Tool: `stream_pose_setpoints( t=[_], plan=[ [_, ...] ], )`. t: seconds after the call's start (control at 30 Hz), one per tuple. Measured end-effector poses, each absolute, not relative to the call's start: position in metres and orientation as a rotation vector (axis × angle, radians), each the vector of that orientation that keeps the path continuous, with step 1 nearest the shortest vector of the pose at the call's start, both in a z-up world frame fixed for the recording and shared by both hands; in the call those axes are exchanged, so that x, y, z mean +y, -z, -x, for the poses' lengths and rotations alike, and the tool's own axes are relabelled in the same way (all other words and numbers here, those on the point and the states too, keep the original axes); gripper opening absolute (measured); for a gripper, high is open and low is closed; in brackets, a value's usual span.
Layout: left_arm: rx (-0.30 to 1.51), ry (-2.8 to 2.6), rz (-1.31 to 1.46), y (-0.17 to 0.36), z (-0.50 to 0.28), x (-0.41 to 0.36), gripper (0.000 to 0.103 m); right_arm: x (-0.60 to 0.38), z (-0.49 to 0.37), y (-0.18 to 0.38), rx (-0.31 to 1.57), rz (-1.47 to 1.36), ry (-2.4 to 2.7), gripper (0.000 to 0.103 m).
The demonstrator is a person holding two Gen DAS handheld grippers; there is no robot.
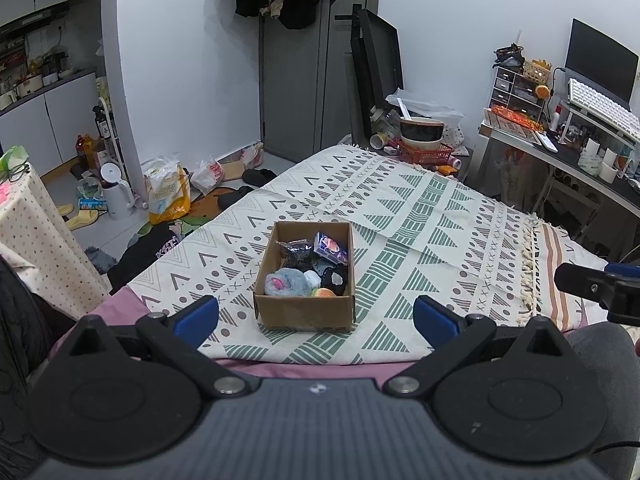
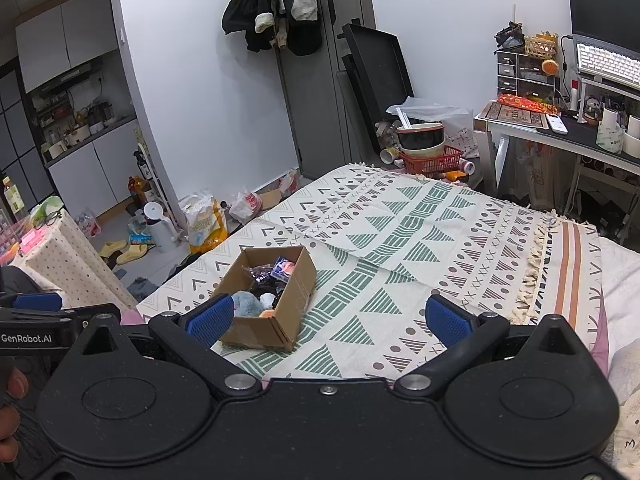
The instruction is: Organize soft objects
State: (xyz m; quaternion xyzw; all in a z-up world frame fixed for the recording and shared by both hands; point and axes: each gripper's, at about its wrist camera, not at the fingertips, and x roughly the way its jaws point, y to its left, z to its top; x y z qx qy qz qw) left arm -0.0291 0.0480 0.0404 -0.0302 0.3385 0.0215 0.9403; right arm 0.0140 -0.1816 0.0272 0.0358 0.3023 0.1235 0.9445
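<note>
We see the cardboard box [image 1: 305, 276] on the bed's patterned blanket [image 1: 420, 216], holding a grey-blue plush toy [image 1: 286, 282] at its 7 o'clock corner among other soft items. Our left claw [image 1: 316, 316] and right claw [image 2: 338, 318] hover spread, empty, near it.

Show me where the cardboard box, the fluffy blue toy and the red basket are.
cardboard box [image 1: 304, 312]: left wrist view, front wall.
fluffy blue toy [image 1: 294, 282]: left wrist view, blue fur inside the box.
red basket [image 2: 434, 164]: right wrist view, front mesh side.
</note>
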Motion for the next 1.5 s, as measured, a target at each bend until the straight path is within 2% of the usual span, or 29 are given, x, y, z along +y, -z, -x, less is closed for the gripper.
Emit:
stream_pose_setpoints(
  t=[1.5],
  plan=[
    [0.695,-0.038,0.046,-0.0445,0.0276,0.0505,0.103,-0.1811,-0.0138,-0.0264,0.623,-0.088,-0.243,0.103]
  ],
)
